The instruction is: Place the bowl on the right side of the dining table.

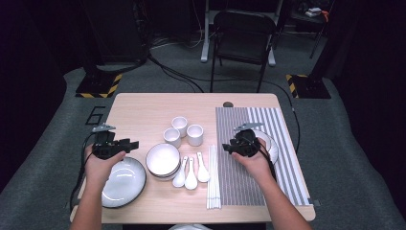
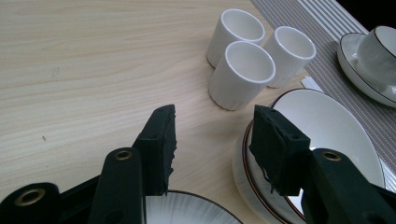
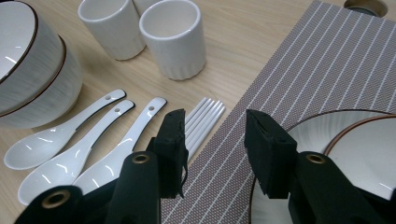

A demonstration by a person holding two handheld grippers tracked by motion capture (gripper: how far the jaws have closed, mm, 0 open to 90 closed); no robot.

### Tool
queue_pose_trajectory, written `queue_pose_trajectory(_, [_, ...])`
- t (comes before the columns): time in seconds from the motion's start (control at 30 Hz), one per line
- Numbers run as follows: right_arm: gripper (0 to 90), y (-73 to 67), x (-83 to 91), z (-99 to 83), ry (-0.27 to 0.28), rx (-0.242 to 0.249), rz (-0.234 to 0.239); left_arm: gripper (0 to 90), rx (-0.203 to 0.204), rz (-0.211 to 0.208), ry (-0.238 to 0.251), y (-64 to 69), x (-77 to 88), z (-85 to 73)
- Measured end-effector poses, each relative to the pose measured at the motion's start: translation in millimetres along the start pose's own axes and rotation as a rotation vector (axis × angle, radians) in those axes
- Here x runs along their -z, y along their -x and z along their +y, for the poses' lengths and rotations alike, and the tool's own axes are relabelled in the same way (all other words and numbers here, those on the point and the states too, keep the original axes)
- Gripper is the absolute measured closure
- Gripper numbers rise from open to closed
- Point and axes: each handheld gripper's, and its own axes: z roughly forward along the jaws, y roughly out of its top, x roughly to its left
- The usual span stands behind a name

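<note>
Setting: table (image 1: pixel 143 108) being laid; dishes grouped on the bare wood, one place begun on the striped mat (image 1: pixel 287 158).
Left gripper (image 1: pixel 125 145): held above the near-left plate (image 1: pixel 123 182), jaws well apart with nothing between them; it looks parked, waiting its turn.
Ahead of the left gripper: three cups (image 2: pixel 243 74) stand touching in a cluster just beyond its tips, so any one can be picked without a long reach.
Right of the left gripper: stacked bowls (image 2: pixel 327 126) sit just beside its right jaw, nested to save room.
Right gripper (image 1: pixel 229 147): hovers over the mat's left part, jaws partly open and holding nothing; no pad presses on anything.
Right of the right gripper: a plate with a bowl on it (image 3: pixel 355 154) rests on the mat, close against its right jaw; likely just set there as the first place setting.
Left of the right gripper: chopsticks (image 3: pixel 201 122) lie in a bundle along the mat's edge, just past its left jaw, and three spoons (image 3: pixel 79 144) lie side by side beyond them, handles pointing away for an easy pinch.
Likely next thing: chopsticks or a spoon, being nearest the right gripper; this is a judgement.
Risk: thin chopsticks lying flat and touching may come up several at once.
</note>
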Motion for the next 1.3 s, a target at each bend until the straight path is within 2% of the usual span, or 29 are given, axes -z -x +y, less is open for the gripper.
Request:
queue_pose_trajectory(0.47, [59.6, -13.7, -15.7, 2.5, -0.033, 0.038, 0.041, 50.5, 0.010, 0.006, 0.007, -2.7, 4.7, -2.5])
queue_pose_trajectory(0.53, [59.6, -15.8, -16.7, 2.8, -0.042, 0.023, 0.044, 50.7, 0.012, 0.010, 0.008, -2.9, 4.8, -2.6])
queue_pose_trajectory(0.63, [59.6, -16.4, -18.7, 2.6, -0.042, 0.039, 0.047, 50.7, 0.013, 0.011, 0.005, -3.0, 4.5, -2.4])
queue_pose_trajectory(0.77, [60.1, -18.1, -19.6, 1.4, -0.053, 0.030, 0.049, 50.8, 0.014, 0.012, 0.011, -2.5, 3.7, -2.9])
queue_pose_trajectory(0.8, [60.2, -17.2, -20.3, 1.3, -0.049, 0.043, 0.048, 50.7, 0.023, 0.013, 0.012, -1.6, 3.6, -3.2])
queue_pose_trajectory(0.83, [60.3, -18.8, -19.9, 1.0, -0.060, 0.031, 0.048, 50.7, 0.020, 0.013, 0.011, -1.7, 3.6, -3.3])
queue_pose_trajectory(0.9, [60.6, -19.1, -21.8, 0.9, -0.047, 0.045, 0.048, 50.7, 0.013, 0.008, 0.009, -2.0, 4.3, -3.2])
queue_pose_trajectory(0.93, [60.7, -21.4, -21.3, 1.0, -0.062, 0.028, 0.049, 50.7, 0.015, 0.007, 0.006, -2.0, 5.0, -3.0])
queue_pose_trajectory(1.03, [60.8, -21.7, -23.6, 0.9, -0.061, 0.051, 0.055, 50.7, 0.012, 0.009, 0.008, -2.8, 5.3, -2.7])
queue_pose_trajectory(1.1, [60.8, -23.5, -24.2, 0.3, -0.071, 0.038, 0.055, 50.8, 0.014, 0.009, 0.013, -2.9, 4.7, -2.3])
queue_pose_trajectory(1.3, [61.5, -24.0, -27.2, -0.3, -0.074, 0.053, 0.051, 50.8, 0.017, 0.011, 0.010, -2.4, 2.1, -3.7])
